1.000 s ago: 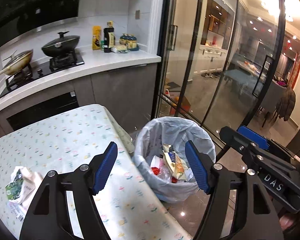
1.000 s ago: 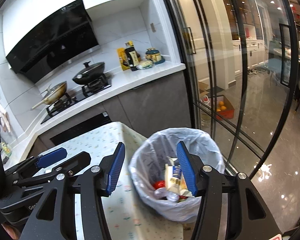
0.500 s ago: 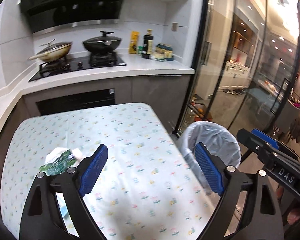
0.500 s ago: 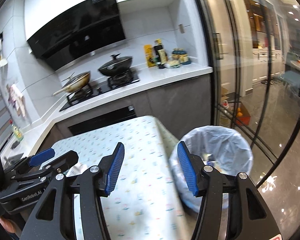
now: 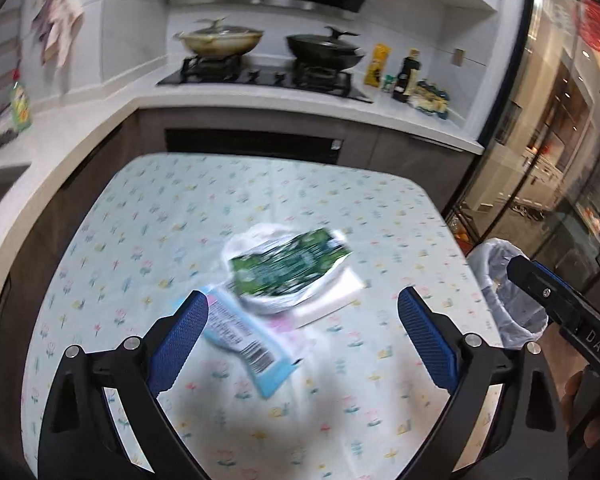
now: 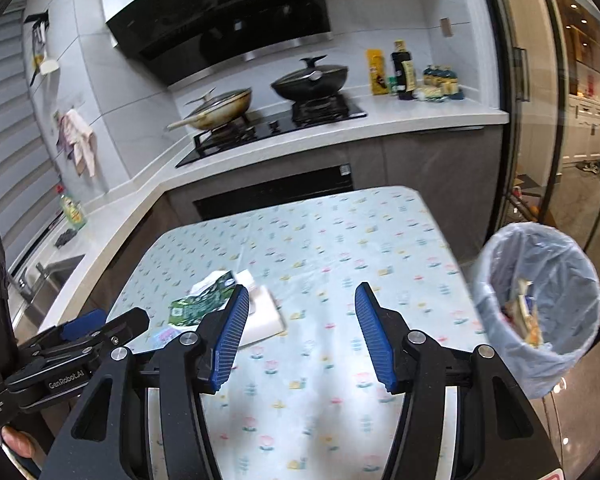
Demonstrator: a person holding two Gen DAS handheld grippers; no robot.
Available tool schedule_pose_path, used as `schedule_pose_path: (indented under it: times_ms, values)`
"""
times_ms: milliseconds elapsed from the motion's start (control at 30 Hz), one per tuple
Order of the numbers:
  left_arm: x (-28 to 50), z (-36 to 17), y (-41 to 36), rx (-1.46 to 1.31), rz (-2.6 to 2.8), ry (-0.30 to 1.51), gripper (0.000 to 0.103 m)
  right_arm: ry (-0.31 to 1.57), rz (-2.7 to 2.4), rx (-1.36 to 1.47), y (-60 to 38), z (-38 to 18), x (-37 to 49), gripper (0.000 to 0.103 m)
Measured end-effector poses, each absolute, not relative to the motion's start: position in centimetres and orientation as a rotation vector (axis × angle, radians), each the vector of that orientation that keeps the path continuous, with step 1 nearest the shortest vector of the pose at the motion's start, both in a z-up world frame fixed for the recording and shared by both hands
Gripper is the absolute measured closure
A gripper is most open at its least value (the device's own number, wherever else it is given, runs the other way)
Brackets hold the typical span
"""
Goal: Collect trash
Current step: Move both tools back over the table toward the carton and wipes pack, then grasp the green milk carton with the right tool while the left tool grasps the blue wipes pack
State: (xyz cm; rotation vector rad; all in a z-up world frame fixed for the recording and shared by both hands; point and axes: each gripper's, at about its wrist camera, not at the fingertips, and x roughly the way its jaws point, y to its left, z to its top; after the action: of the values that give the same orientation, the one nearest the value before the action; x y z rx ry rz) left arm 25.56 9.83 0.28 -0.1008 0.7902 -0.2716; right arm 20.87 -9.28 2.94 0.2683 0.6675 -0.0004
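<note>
Table (image 5: 148, 216), flowered cloth: the landmark. Trash bin (image 6: 540, 304), bagged, wrappers inside: beside the table's right edge. Left gripper (image 5: 300, 340): above the table's near side, jaws opening wide, nothing between. Right gripper (image 6: 298, 340): likewise, half-wide, empty. Green-printed wrapper (image 5: 288, 268): mid-table, atop white napkin (image 5: 332, 296). Blue barcoded packet (image 5: 252, 348): touching it, nearer.

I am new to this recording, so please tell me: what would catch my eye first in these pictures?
First, the green wrapper, crumpled on the flowered tablecloth among other flat packets. Next, the bin with a pale liner, standing on the floor beside the table with trash inside. The left hand-held gripper, jaws opening and empty, faces the wrapper.
</note>
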Motion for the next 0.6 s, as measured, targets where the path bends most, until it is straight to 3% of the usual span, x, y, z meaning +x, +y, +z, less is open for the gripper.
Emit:
schedule_pose_path:
  times_ms: [600]
  values:
    - [28.7, -8.9, 15.7, -0.287, -0.235, 1.007, 0.011, 0.846, 0.079, 0.293, -2.0, -5.1, 32.0, 0.049]
